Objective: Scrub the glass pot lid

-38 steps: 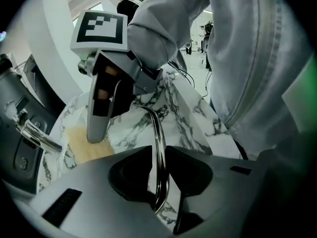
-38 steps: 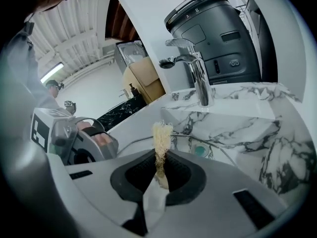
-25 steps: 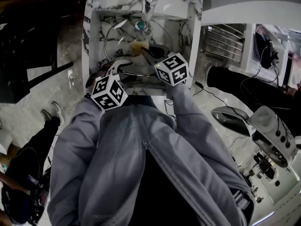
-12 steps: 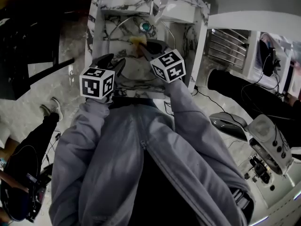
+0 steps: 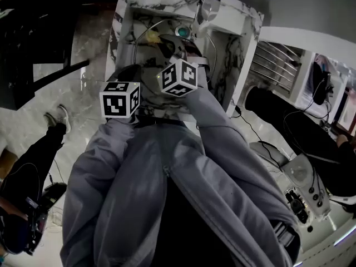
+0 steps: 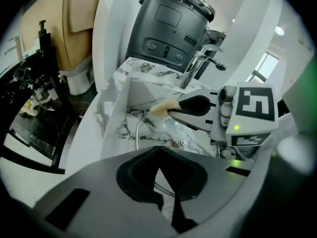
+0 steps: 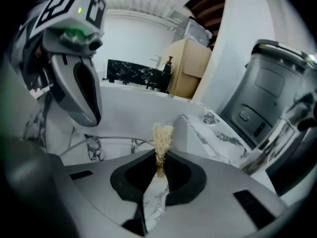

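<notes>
The glass pot lid [image 6: 171, 133] stands tilted in the marble sink [image 5: 161, 4], its metal rim [image 6: 137, 133] curving toward my left gripper [image 6: 166, 190]. That gripper's jaws have just been closing; they now stand shut with the rim running in between them. My right gripper [image 7: 159, 170] is shut on a tan fibrous scrubber [image 7: 162, 138], whose tuft sticks out past the tips. From the left gripper view the right gripper [image 6: 198, 105] holds the scrubber [image 6: 166, 105] over the far part of the lid. In the head view both marker cubes hover at the sink's near edge.
A chrome faucet [image 5: 207, 7] and the drain [image 5: 182, 32] sit at the sink's far end. Behind the sink stands a grey appliance [image 6: 171, 29]; a cardboard box [image 6: 79, 29] is to its left. A person's feet [image 5: 58, 118] are on the floor at left.
The left gripper has rolled over, shifted left and shut on the lid's rim. The right gripper has moved left across the sink with the scrubber and rolled too.
</notes>
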`<state>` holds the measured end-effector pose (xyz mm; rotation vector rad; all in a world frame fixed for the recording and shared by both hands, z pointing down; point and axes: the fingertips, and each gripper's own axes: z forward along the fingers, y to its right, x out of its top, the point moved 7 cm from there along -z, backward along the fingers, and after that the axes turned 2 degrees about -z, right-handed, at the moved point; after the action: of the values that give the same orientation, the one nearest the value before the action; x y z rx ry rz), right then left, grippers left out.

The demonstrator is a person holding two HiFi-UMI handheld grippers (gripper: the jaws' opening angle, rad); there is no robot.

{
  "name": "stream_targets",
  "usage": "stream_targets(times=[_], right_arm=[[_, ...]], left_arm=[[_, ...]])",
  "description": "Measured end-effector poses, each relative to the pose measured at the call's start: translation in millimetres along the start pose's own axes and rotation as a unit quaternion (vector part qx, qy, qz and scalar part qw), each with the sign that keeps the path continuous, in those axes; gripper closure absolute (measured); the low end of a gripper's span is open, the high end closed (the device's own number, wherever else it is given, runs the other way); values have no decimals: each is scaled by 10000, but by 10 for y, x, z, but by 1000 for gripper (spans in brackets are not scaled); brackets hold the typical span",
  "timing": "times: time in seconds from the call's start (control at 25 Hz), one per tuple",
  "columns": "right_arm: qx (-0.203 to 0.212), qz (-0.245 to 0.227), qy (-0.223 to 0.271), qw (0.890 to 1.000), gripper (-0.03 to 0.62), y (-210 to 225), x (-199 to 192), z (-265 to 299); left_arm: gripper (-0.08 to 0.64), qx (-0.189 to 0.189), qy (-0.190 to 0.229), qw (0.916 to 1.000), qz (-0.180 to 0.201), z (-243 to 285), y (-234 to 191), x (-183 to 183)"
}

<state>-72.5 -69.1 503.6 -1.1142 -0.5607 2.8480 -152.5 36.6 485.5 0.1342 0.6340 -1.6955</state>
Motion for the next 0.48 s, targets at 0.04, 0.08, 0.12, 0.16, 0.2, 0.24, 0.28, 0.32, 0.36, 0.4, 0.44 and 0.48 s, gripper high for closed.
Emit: stream_targets(times=[0.04,0.08,0.12,0.16,0.2,0.24,0.28,0.32,0.36,0.4,0.44,0.48], right_arm=[[-6,-259,-34,9997,538,-31,23,51],[5,-462,-65,9989,538,-63,39,96],[35,-620,-103,9980,538,-98,47,136],[80,-750,-152,9970,538,-139,47,172],[139,-861,-206,9960,538,-185,41,205],[210,-954,-254,9949,538,-234,32,232],[288,-1030,-290,9938,538,-283,22,252],[367,-1088,-318,9929,538,-331,13,266],[438,-1131,-339,9920,538,-373,6,273],[498,-1163,-359,9913,538,-410,1,276],[547,-1189,-376,9907,538,-442,-3,274],[592,-1210,-392,9901,538,-470,-7,268]], left_arm=[[545,48,6,10000,-24,-2,-14,3],[546,64,38,9999,-87,-8,-22,9],[546,67,92,9998,-170,-18,-26,18],[546,61,150,9996,-243,-32,-27,29],[546,46,196,9994,-294,-46,-28,37],[546,24,227,9992,-330,-57,-31,43],[546,2,244,9991,-360,-64,-35,44],[546,-13,248,9990,-384,-66,-40,42],[546,-16,241,9989,-401,-65,-45,36],[546,-9,230,9989,-410,-62,-47,27],[546,2,224,9989,-413,-61,-47,19],[546,10,225,9989,-416,-63,-46,12]])
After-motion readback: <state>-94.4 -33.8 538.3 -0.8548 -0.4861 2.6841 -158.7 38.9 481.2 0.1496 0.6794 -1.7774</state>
